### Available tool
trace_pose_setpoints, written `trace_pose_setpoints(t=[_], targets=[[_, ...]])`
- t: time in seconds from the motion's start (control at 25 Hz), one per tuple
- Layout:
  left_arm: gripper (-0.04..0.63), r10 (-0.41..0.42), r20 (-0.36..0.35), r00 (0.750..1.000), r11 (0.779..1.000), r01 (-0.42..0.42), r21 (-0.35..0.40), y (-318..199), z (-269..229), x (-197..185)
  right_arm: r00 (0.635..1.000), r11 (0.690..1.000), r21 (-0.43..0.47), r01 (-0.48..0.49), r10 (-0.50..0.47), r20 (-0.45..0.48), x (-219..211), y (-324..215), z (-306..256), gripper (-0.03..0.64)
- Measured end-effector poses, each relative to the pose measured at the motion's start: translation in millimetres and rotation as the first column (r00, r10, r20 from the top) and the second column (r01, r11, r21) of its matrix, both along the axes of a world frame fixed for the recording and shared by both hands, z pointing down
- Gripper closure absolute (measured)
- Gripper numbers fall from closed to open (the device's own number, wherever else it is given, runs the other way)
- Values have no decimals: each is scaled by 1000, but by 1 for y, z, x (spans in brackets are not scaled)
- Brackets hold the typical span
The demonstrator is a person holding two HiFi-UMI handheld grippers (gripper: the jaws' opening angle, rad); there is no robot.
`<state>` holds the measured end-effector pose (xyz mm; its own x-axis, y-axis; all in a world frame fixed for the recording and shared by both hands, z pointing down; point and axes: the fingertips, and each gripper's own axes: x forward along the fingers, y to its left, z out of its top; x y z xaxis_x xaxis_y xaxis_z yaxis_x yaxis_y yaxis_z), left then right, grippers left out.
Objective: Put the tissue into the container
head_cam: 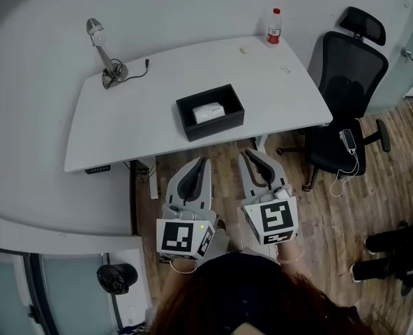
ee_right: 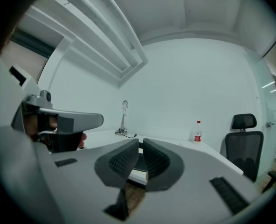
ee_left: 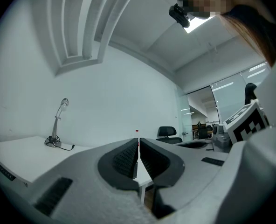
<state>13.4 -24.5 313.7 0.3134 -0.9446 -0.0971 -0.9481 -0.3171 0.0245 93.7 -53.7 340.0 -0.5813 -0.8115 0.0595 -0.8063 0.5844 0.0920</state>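
Black container (head_cam: 215,128) is sitting open-topped near the front edge of the white table (head_cam: 137,117). 1 white tissue pack (head_cam: 208,112) is lying inside it, toward the back wall. Both grippers are hanging off the table, over the wood floor (head_cam: 332,222). Left gripper (head_cam: 201,165) is holding its jaws pressed together on nothing. Right gripper (head_cam: 252,156) is showing only a thin slit between its jaws, also empty. 1 bottle (head_cam: 274,27) is standing at the far corner.
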Motion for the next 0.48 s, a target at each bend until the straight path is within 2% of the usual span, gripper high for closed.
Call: trace_pose_setpoints(t=[0.48], targets=[[561,-11,28,1000,1000,11,1,40,-3,27,1000,1000,11,29,-29,3,23,39,-7,588]])
